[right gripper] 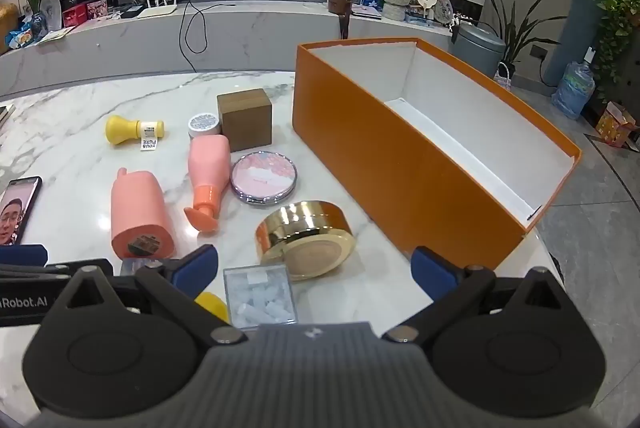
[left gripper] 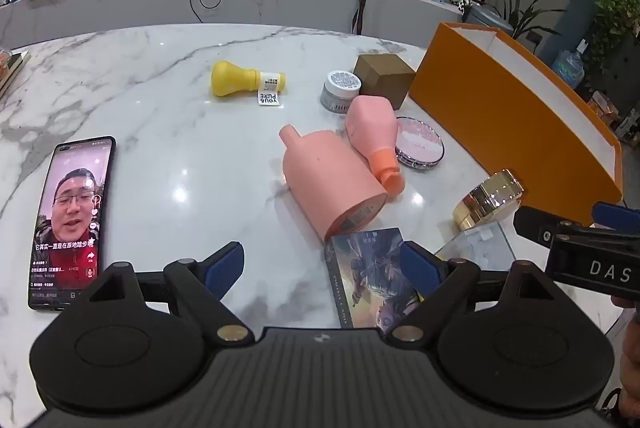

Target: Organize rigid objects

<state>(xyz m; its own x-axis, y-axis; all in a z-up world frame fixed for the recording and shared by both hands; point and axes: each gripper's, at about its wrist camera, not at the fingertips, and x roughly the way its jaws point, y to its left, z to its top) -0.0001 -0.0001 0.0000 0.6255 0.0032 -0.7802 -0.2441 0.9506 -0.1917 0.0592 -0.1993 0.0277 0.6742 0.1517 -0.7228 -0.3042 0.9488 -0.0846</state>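
Observation:
An orange box [right gripper: 384, 163] with an empty white inside stands on the right of the marble table [left gripper: 140, 99]. Left of it lie a yellow bottle [left gripper: 244, 83], a grey jar [left gripper: 340, 91], a brown cube box [left gripper: 386, 77], a pink pump bottle [left gripper: 372, 139], a pink cylinder [left gripper: 330, 179], a pink compact [right gripper: 264, 177] and a gold jar [right gripper: 306, 238]. My left gripper [left gripper: 324, 266] is open above bare table, with an illustrated card box [left gripper: 368, 276] by its right finger. My right gripper [right gripper: 316, 268] is open, and a clear plastic box [right gripper: 260, 296] lies untouched between its fingers.
A phone [left gripper: 72, 224] with a video on its screen lies at the table's left. Behind the table runs a marble ledge [right gripper: 240, 23] with a router, cables and ornaments. Right of the orange box the table ends and grey floor [right gripper: 592, 228] shows.

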